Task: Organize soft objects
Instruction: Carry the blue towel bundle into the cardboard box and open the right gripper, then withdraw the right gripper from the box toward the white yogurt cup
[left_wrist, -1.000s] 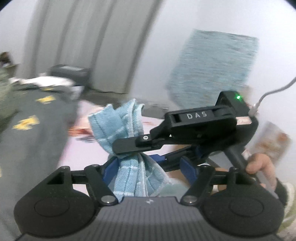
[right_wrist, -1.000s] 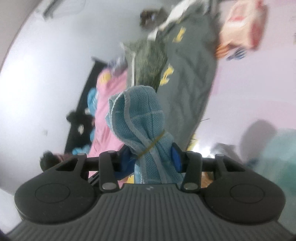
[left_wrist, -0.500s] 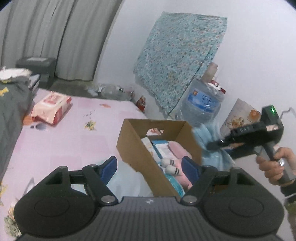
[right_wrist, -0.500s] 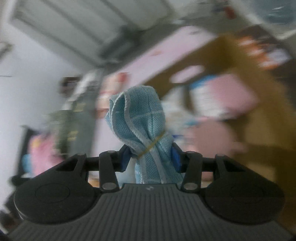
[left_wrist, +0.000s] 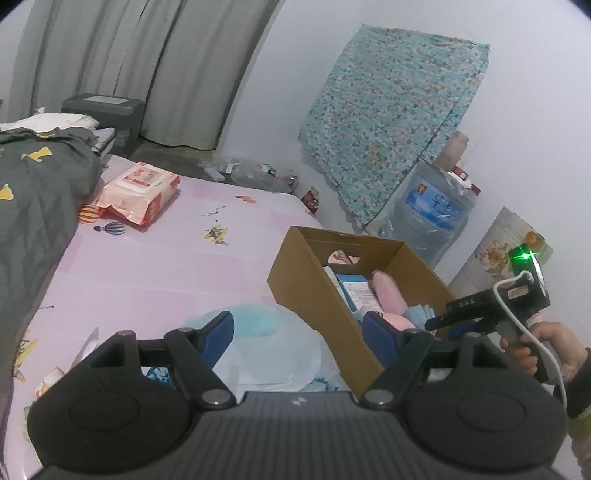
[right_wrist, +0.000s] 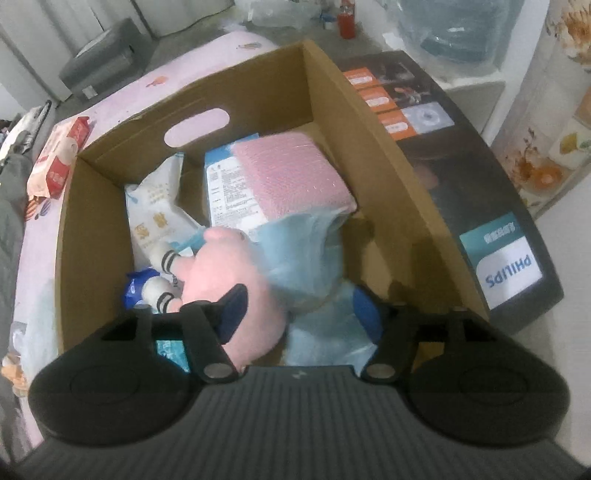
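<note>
Now the blue towel (right_wrist: 299, 254) lies blurred in the cardboard box (right_wrist: 388, 155), soft, light, best pinched at its bunched middle. The right gripper (right_wrist: 295, 310) above has just been opening, nothing pinched; at nine o'clock sits a pink plush (right_wrist: 221, 273). The left gripper (left_wrist: 297, 328) hangs open, empty; the towel's lower end is hidden.

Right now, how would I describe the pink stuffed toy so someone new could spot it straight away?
Find the open brown cardboard box on the pink bedsheet. Inside, near its front, lies the pink stuffed toy, beside a blue cloth bundle. It alone is plush and rounded, with white limbs ringed by dark stripes; its neighbours are flat packets.
</note>
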